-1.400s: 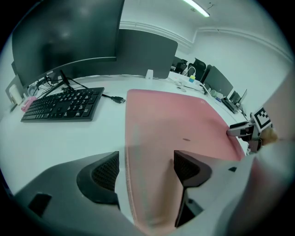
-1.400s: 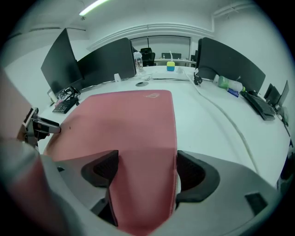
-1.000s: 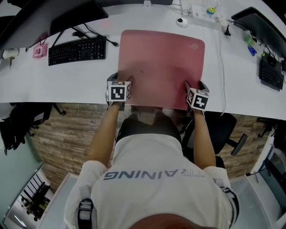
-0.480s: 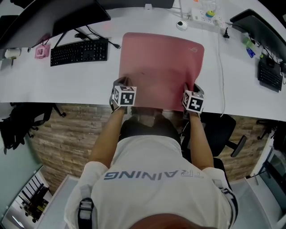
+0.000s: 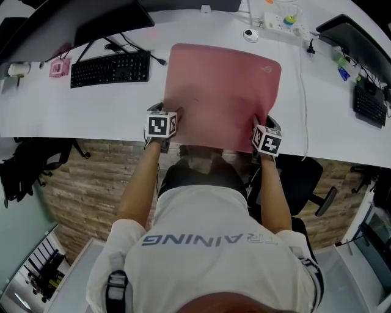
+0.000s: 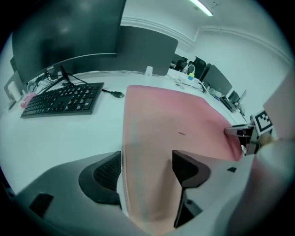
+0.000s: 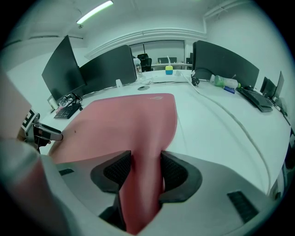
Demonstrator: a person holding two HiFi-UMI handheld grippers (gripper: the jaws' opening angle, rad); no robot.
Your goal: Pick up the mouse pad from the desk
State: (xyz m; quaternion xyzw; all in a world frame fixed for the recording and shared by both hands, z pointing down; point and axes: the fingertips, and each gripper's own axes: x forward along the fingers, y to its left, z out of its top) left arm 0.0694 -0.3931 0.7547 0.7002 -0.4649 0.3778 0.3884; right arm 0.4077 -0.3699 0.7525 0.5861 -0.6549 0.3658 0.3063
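The pink mouse pad (image 5: 223, 92) lies flat on the white desk (image 5: 91, 116), its near edge hanging over the desk's front. My left gripper (image 5: 160, 111) is at the pad's near left corner. In the left gripper view the mouse pad (image 6: 175, 120) runs between the jaws of the left gripper (image 6: 146, 170), which are opening and stand wide apart without pressing on it. My right gripper (image 5: 264, 120) is at the near right corner. There the right gripper (image 7: 145, 168) has both pads against a raised fold of the mouse pad (image 7: 129, 120), though its jaws are opening slightly.
A black keyboard (image 5: 110, 68) and a monitor stand left of the pad, with a small pink item (image 5: 58, 67) beyond. A white cable (image 5: 303, 92) runs down the desk right of the pad. A power strip (image 5: 281, 18) lies at the back and a second keyboard (image 5: 371, 101) at far right.
The left gripper edged right onto the pad's corner half a second ago and has come back left. The right gripper has drawn slightly toward the desk's front edge.
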